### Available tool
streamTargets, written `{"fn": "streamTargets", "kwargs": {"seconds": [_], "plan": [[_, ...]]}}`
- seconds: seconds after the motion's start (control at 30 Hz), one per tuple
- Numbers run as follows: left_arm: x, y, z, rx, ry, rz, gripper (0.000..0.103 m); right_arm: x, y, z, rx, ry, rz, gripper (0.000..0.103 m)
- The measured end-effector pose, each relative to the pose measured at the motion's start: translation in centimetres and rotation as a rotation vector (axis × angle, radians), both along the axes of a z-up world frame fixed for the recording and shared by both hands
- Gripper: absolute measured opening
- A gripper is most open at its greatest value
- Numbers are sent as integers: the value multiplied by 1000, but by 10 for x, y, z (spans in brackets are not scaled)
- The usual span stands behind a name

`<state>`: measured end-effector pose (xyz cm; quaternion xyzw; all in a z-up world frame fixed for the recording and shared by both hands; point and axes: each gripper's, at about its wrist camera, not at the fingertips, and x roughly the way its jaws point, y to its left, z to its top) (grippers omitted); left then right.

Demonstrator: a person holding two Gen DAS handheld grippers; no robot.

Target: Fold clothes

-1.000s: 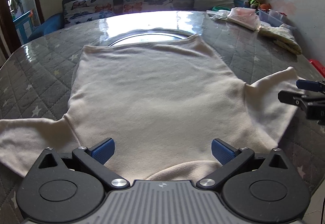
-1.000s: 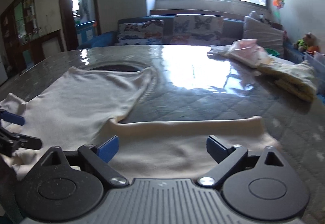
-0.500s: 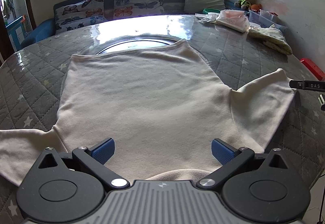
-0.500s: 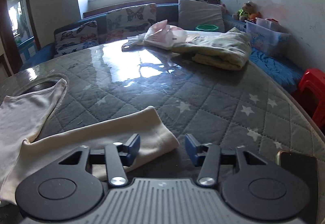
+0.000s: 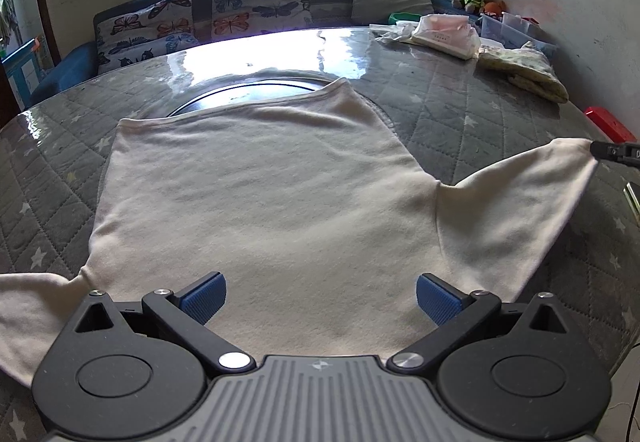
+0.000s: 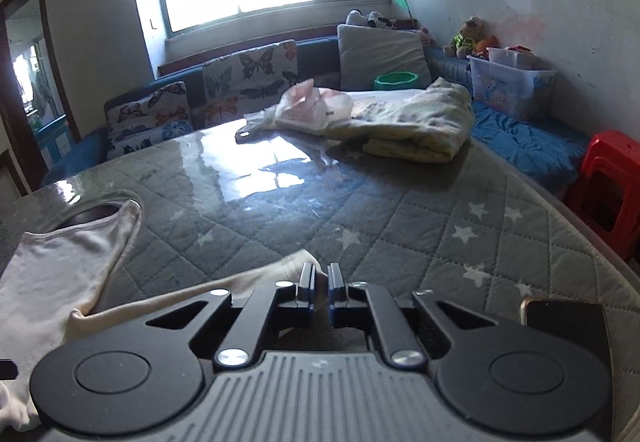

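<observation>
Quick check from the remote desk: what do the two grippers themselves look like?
Both match: left gripper and right gripper have black linkage arms with silver pivot screws, two round black discs, a ribbed grey body and blue ridged pads. No cables or sleeves show.

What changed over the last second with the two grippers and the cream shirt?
The right gripper swung out to the sleeve end and its fingers closed on the cuff. The left gripper stayed open above the cream shirt, which remains spread flat on the table.
</observation>
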<state>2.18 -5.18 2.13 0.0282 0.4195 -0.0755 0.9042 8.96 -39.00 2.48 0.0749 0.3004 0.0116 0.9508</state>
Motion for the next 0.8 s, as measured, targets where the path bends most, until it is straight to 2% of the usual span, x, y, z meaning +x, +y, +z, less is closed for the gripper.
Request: {"fn": "streamTargets", "kwargs": {"seconds": [0.27,0.47,0.6,0.8], "plan": [[0,-20,-8,18,8,-68,103,-5,17,44,25,-90,87,5],[-4,-21,-9,8,7,-90,103,-9,52,86,51,-161,221,5],[-9,4,3,-22,-29,-44,103,-11,83,106,50,-187,327,5],[-23,65,19,-26,-71,104,103,-14,146,119,53,-197,509,5]]}}
